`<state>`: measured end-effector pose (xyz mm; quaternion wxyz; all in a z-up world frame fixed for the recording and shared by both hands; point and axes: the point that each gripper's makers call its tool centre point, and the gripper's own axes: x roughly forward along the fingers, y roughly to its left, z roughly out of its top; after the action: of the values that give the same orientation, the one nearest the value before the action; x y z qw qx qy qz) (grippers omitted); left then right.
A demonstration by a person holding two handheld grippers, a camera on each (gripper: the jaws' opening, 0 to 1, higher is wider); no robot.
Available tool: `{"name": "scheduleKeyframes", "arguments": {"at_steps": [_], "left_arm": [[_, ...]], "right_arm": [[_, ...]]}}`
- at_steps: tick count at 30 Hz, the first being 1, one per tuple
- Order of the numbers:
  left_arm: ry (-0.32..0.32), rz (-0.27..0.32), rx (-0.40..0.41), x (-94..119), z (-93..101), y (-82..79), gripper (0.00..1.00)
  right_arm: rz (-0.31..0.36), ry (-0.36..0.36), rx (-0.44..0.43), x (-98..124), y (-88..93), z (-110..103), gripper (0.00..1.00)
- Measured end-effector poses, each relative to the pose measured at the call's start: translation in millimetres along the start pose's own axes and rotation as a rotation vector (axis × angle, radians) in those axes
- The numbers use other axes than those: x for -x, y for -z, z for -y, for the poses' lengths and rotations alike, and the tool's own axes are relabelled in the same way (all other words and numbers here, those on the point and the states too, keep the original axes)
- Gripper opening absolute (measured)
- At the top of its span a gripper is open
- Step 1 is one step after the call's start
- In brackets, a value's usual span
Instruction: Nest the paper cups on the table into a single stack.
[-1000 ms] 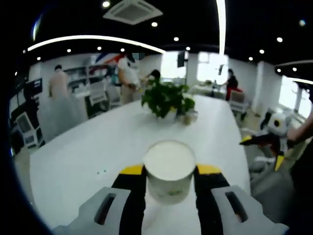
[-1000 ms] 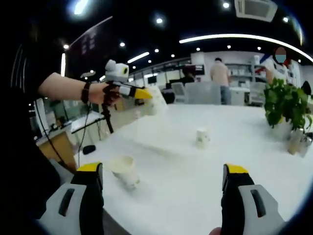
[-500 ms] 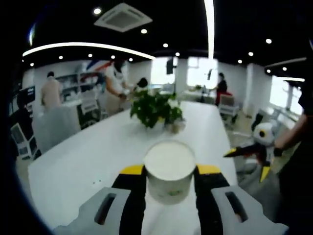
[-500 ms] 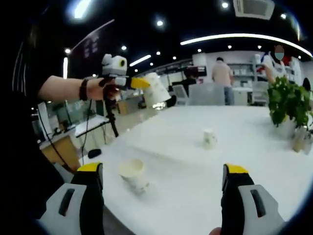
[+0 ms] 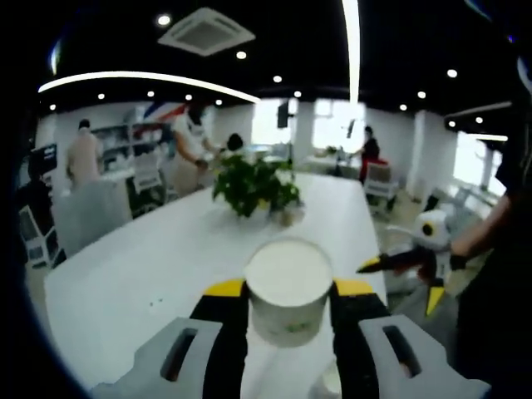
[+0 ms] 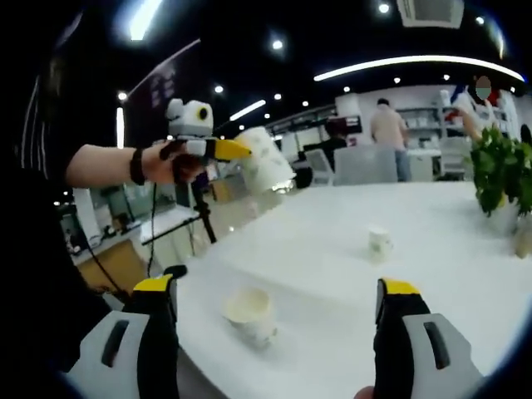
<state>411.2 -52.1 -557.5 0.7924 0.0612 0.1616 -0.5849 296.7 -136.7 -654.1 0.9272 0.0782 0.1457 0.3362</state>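
In the left gripper view my left claw point(image 5: 288, 291) is clamped on a white paper cup point(image 5: 288, 287), its two yellow-tipped jaws pressed to either side of the cup wall, the open mouth facing the camera. The cup is held up above the long white worktop point(image 5: 141, 266). Farther along the worktop stands a green leafy potted plant point(image 5: 249, 184). To the right of that view I see my right claw point(image 5: 399, 278), held in a hand at the worktop's edge with its jaws spread apart.

In the right gripper view my right claw point(image 6: 274, 303) stands wide open with nothing between its jaws. Between them, near the front edge of the worktop point(image 6: 332, 274), a second white paper cup point(image 6: 249, 314) stands upright, mouth up. Well beyond it, toward the middle of the worktop, a third small white paper cup point(image 6: 381, 242) stands upright on its own, well apart from the near one. In the upper left of this view a hand point(image 6: 170, 162) holds the left claw point(image 6: 249, 158) in the air above the worktop's left edge, and the gripped cup point(image 6: 266, 162) is tilted, its mouth pointing down toward the worktop. The plant point(image 6: 503, 174) sits at the far right. People stand at desks in the office behind, too blurred to tell more.
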Motion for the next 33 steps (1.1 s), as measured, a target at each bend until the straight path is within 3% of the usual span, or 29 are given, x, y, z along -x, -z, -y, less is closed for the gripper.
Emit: {"name": "scheduleKeyframes", "arguments": {"at_steps": [6,13,19,27,33], "left_arm": [[0.029,0.020,-0.012,5,12.5,2.4,0.37],[0.064,0.026,-0.013,6,28.6,6.2,0.37],[0.106,0.004,0.017,4,42.3,17.5,0.37],[0.162,-0.007,0.002,3,62.7,20.3,0.37],[0.186,-0.029,-0.010,1,71.0,25.7,0.37]], "right_arm": [[0.024,-0.075,-0.067,-8,-5.7,-12,0.90],[0.094,-0.183,-0.119,-17,-32.6,-36,0.85],[0.077,-0.240,-0.113,-28,-31.7,-50,0.82],[0.086,-0.305,-0.132,-32,-35.4,-68,0.78],[0.097,-0.320,-0.147,-33,-38.6,-72,0.75]]}}
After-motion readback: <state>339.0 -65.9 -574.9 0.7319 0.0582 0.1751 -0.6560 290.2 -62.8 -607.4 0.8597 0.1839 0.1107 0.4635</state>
